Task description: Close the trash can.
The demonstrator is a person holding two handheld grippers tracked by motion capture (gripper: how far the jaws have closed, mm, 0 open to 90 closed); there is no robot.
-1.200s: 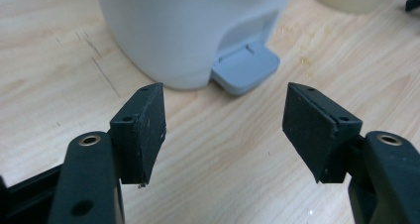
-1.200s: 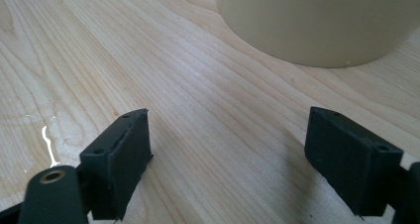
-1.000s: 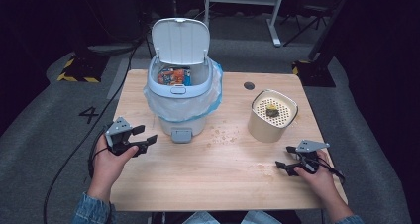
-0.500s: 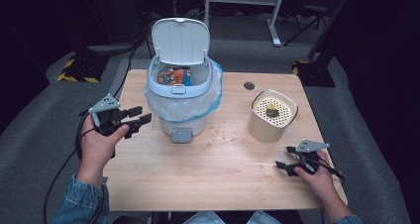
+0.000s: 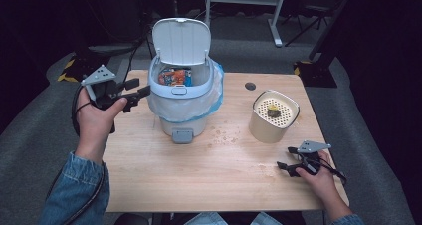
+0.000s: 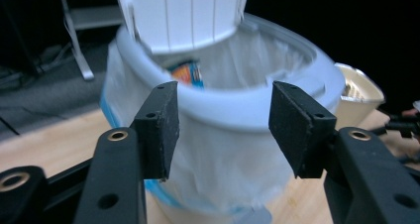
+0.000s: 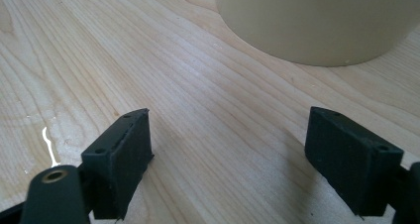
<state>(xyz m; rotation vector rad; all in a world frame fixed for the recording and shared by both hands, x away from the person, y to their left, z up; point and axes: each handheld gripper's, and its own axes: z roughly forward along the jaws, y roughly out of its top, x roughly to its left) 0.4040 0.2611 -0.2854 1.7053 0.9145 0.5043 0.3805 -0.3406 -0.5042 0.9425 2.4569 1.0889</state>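
Observation:
A pale blue bin (image 5: 184, 98) with a plastic liner stands at the back middle of the wooden table (image 5: 199, 180), its lid (image 5: 180, 41) tipped up. An orange and blue packet (image 5: 174, 76) lies inside. My left gripper (image 5: 141, 87) is held up just left of the bin's rim, pointing at it. Its jaws have just been opening and stand open with nothing between them. In the left gripper view the left gripper (image 6: 223, 130) frames the rim (image 6: 237, 110), apart from it. My right gripper (image 5: 284, 158) rests open on the table's front right, empty.
A beige round container (image 5: 271, 123) with a perforated top stands right of the bin, just beyond the right gripper (image 7: 228, 154); its wall (image 7: 317, 21) looms close. Crumbs (image 5: 224, 135) lie between bin and container. A dark cable hole (image 5: 250, 86) sits at the back.
My left hand has lifted off the table and risen toward the bin's rim. The right hand has stayed where it was.

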